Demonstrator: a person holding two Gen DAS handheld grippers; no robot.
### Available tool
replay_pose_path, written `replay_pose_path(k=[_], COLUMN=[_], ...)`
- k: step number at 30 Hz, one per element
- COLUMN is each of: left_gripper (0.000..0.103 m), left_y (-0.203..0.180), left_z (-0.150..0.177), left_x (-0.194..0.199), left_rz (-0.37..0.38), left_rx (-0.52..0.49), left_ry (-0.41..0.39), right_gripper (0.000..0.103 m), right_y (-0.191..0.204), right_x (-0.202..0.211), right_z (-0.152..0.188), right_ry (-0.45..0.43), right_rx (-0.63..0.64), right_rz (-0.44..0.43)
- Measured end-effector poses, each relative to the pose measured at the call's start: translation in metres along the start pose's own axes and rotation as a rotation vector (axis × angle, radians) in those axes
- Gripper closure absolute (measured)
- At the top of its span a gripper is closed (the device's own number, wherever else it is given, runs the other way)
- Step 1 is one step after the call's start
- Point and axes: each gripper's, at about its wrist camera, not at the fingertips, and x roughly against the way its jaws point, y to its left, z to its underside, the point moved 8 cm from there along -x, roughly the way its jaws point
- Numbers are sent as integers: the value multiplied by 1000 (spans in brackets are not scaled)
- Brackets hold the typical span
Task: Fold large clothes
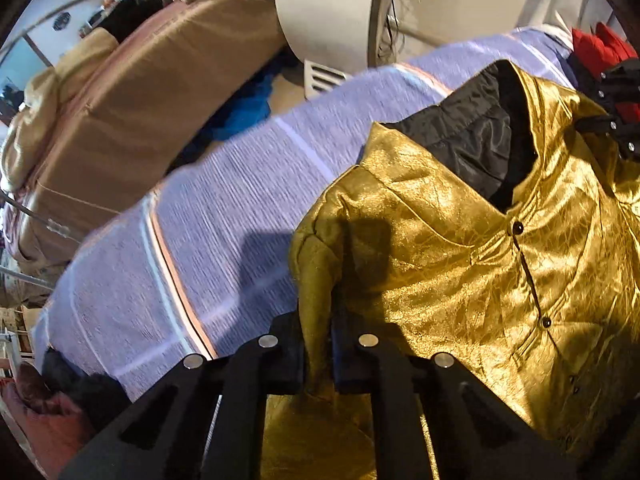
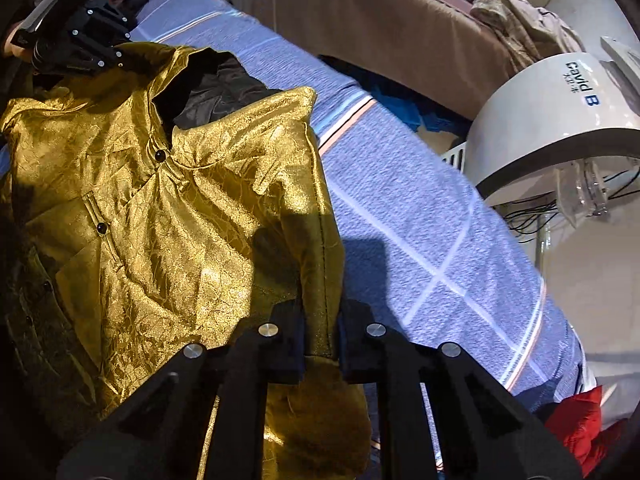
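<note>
A shiny gold jacket (image 1: pixel 460 272) with a black lining and dark snap buttons lies front up on a lilac striped blanket (image 1: pixel 224 216). My left gripper (image 1: pixel 318 356) is shut on a fold of gold cloth at the jacket's left shoulder. In the right wrist view the same gold jacket (image 2: pixel 152 216) fills the left half, and my right gripper (image 2: pixel 320 344) is shut on the seamed edge of its other shoulder. Each gripper shows in the other's view: the right one (image 1: pixel 616 120) at the far right, the left one (image 2: pixel 92 44) at the top left. The pinched cloth is lifted off the blanket.
A brown padded sofa (image 1: pixel 132 92) runs along the blanket's far side. A white rounded machine (image 2: pixel 552 120) stands beyond the blanket, with blue cloth (image 1: pixel 244 112) on the floor beside it. A red garment (image 2: pixel 580 424) lies at the blanket's end.
</note>
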Motion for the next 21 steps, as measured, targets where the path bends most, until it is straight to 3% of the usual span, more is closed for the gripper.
replay_pose_path(k=[3,6,7,8,9,10,11,12,14,17,21], left_gripper=[94,84,80,72,54,42,25,14,12,6,6], left_y=[5,6,4,5,12,14,18,20,33,63,80], left_z=[-36,-49,-50,-50,-50,-48,-45,-49,-49,-45,-42], left_x=[10,-9,-20,-30,-35,-38,-37,-34,-19,16,91], left_rz=[-94,-140,-164,-198,-232,-250,-238,-225,-224,-292,-327], left_rx=[-27,-23,-22,-17,0,27,65,95,150,228,321], left_ry=[-110,-89,-67,-34,3,35,43,34,-11,-86,-240], right_gripper=[91,90,82,70,65,55,46,43,29,18,13], right_y=[-30,-57,-61,-65,-69,-67,-68,-69,-75,-86,-89], right_x=[13,3,-5,-21,-31,-46,-47,-42,-28,14,72], right_z=[-6,-14,-11,-1,6,13,17,20,15,15,1], right_ry=[-46,-50,-32,-1,42,71,81,56,-9,-107,-250], right_rx=[-38,-139,-168,-198,-229,-244,-252,-266,-308,-386,-499], right_rz=[86,121,138,154,196,238,270,284,299,406,474])
